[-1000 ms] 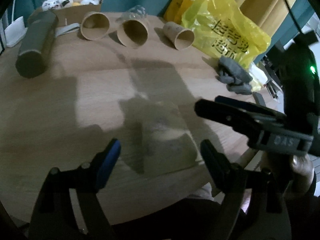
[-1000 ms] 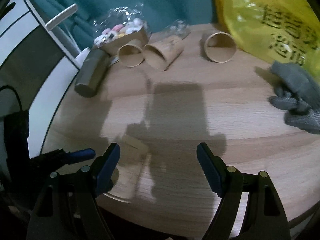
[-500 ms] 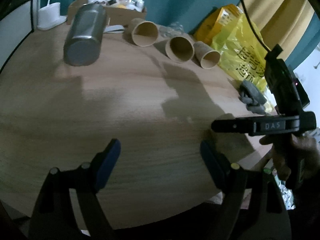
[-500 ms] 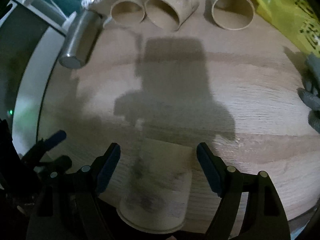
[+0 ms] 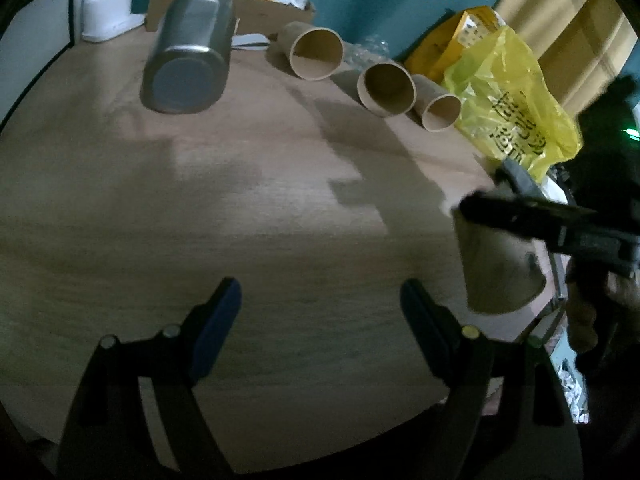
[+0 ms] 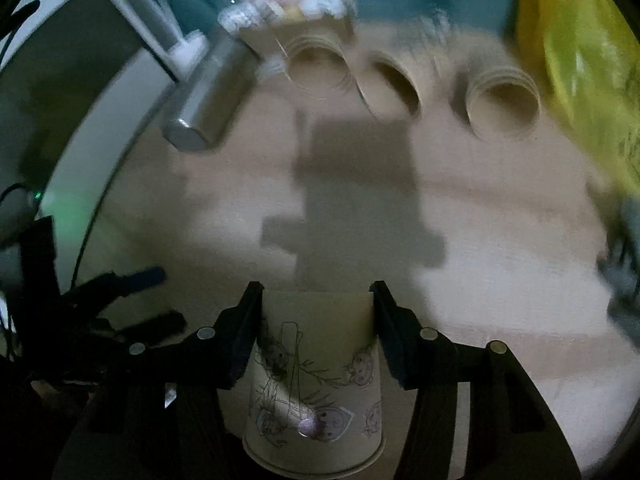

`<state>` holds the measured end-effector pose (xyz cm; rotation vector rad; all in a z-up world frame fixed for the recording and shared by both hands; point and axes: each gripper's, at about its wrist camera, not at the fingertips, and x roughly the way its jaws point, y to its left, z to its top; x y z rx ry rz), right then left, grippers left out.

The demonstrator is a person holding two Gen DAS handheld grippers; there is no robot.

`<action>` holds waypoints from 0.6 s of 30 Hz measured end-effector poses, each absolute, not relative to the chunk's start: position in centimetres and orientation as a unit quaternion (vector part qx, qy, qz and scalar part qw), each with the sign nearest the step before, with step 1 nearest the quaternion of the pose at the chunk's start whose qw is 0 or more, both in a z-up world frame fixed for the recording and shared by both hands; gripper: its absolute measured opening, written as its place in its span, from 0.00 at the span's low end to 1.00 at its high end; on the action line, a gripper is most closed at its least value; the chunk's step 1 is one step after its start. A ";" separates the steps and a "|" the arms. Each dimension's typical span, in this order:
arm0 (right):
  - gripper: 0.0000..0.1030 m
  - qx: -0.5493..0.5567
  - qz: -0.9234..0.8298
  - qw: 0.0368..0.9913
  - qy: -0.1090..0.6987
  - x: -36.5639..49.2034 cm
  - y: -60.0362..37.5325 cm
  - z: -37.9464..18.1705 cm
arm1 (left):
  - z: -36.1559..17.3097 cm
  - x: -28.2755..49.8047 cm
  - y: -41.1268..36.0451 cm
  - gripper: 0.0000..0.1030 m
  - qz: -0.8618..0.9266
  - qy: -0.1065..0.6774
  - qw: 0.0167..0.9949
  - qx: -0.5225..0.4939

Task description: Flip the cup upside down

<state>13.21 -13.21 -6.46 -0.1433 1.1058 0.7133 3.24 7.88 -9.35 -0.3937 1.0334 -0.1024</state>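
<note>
Round wooden table [image 5: 248, 208] against a teal wall, cluttered at the back. Left wrist view: left gripper [image 5: 320, 304] spread wide and empty above bare wood, probably kept clear. Far beyond the fingertips, a steel bottle [image 5: 188, 44] and three brown cups [image 5: 386, 89] on their sides. Off to the right, paper cup [image 5: 496, 272] pinched by the right gripper [image 5: 516, 220]. Right wrist view: right gripper [image 6: 318, 312] clamped on the printed paper cup [image 6: 316, 376], base forward between the pads, rim nearest the camera, apparently mid-turn.
</note>
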 end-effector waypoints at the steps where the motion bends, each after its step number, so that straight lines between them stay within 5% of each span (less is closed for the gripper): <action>1: 0.55 -0.071 0.333 0.801 0.491 12.7 -13.1 -5.9 | -9.4 3.2 7.9 0.81 -0.047 0.489 0.851 -0.187; 6: 0.55 -0.107 0.346 0.888 0.284 8.2 -13.5 -4.5 | -9.6 3.3 8.1 0.81 -0.034 0.482 0.854 -0.190; 18: 0.56 -0.082 0.299 0.930 0.196 4.0 -16.6 -8.2 | -9.1 2.3 6.5 0.81 -0.012 0.436 0.886 -0.160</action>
